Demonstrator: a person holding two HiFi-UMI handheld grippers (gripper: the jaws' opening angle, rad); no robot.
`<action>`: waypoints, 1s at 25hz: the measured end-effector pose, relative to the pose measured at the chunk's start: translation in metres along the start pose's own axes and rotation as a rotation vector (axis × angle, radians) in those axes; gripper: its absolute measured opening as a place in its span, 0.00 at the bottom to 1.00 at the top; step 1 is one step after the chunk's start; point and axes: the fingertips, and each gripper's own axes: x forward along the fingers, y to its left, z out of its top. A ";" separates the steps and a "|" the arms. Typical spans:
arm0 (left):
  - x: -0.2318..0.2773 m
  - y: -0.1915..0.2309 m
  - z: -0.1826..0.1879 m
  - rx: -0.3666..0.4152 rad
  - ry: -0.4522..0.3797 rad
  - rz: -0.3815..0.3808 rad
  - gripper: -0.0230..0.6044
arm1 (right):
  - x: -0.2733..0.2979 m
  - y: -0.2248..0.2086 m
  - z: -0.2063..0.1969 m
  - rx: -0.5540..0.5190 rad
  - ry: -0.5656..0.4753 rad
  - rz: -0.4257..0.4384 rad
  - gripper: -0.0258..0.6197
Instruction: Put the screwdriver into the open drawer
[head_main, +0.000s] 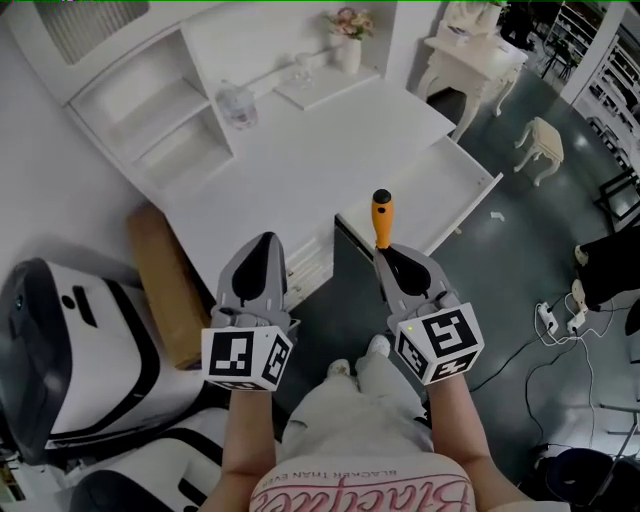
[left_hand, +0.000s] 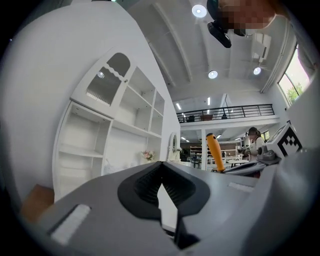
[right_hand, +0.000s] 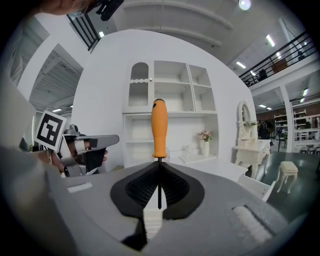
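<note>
The screwdriver (head_main: 382, 218) has an orange handle with a black cap, and its thin metal shaft is clamped between the tips of my right gripper (head_main: 386, 252). It stands above the front edge of the open white drawer (head_main: 452, 190), handle pointing away from me. In the right gripper view the screwdriver's handle (right_hand: 159, 128) sticks up past the shut right gripper (right_hand: 159, 166). My left gripper (head_main: 262, 242) is shut on nothing, level with the desk front to the left of the drawer. In the left gripper view the left gripper (left_hand: 161, 173) is shut, and the orange screwdriver (left_hand: 215, 151) shows to the right.
The white desk (head_main: 300, 150) carries shelves, a glass jar (head_main: 238, 105) and a flower vase (head_main: 348, 42). A brown cardboard box (head_main: 165, 285) leans at its left, beside a white-and-black machine (head_main: 70, 350). A white stool (head_main: 541, 146) and floor cables (head_main: 552, 320) lie to the right.
</note>
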 end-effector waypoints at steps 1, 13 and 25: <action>0.005 -0.003 -0.002 -0.003 0.004 -0.011 0.05 | -0.002 -0.005 -0.001 0.005 0.005 -0.013 0.06; 0.061 -0.043 -0.016 -0.009 0.044 -0.115 0.05 | -0.015 -0.074 -0.016 0.066 0.025 -0.147 0.06; 0.130 -0.058 -0.035 -0.009 0.060 -0.107 0.05 | 0.015 -0.145 -0.031 0.085 0.075 -0.150 0.06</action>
